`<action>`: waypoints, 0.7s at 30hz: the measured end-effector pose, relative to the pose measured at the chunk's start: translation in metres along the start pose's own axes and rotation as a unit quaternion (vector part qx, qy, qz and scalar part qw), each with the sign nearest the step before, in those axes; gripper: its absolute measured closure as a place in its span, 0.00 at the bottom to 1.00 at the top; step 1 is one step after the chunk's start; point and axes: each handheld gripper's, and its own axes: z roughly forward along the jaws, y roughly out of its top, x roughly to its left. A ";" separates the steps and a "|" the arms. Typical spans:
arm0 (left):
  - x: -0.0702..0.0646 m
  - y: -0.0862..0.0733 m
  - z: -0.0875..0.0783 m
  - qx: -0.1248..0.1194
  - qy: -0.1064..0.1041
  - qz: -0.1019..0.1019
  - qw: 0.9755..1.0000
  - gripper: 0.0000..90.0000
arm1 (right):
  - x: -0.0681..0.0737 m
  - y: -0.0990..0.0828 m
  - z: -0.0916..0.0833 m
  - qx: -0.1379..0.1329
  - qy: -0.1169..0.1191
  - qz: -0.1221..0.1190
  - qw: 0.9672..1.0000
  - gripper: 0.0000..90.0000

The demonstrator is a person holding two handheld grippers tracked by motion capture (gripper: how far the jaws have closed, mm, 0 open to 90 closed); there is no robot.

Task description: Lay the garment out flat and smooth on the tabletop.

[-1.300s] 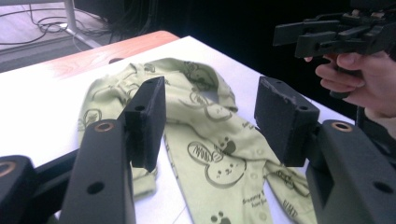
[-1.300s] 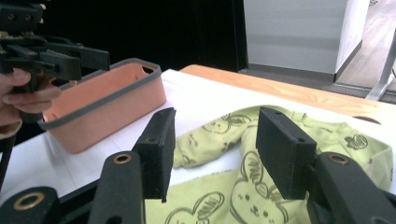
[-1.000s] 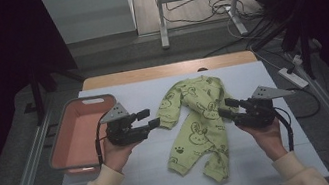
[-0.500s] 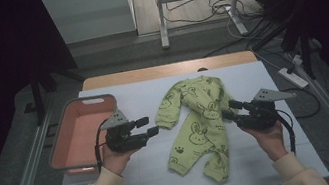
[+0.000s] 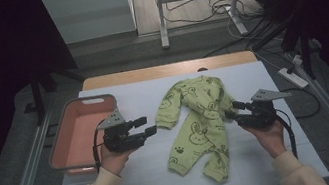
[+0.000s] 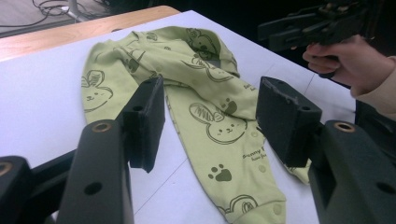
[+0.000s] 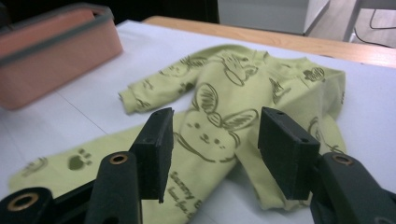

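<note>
While the pink bin (image 5: 83, 131) sits at the table's left edge, the left gripper (image 5: 145, 126) hovers just beside it with jaws apart and nothing between them, aimed at the green baby romper (image 5: 198, 122) spread mid-table. Right of the garment, the right gripper (image 5: 232, 113) is likewise released, its tips seemingly just short of the sleeve.

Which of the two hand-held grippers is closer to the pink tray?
The left. The left gripper hovers just beside the pink tray, between it and the green baby suit. The right gripper is on the suit's far side, well away from the tray.
</note>
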 end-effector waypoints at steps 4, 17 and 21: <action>-0.001 0.000 0.000 0.002 -0.001 -0.001 1.000 0.47 | -0.002 -0.002 0.009 0.020 -0.015 -0.020 0.999 0.51; 0.004 -0.003 0.001 0.000 -0.005 -0.009 1.000 0.47 | -0.012 -0.009 0.034 0.044 -0.031 -0.015 0.998 0.51; 0.004 -0.003 0.000 -0.002 -0.004 -0.008 1.000 0.47 | -0.014 -0.009 0.042 0.052 -0.038 -0.017 0.998 0.51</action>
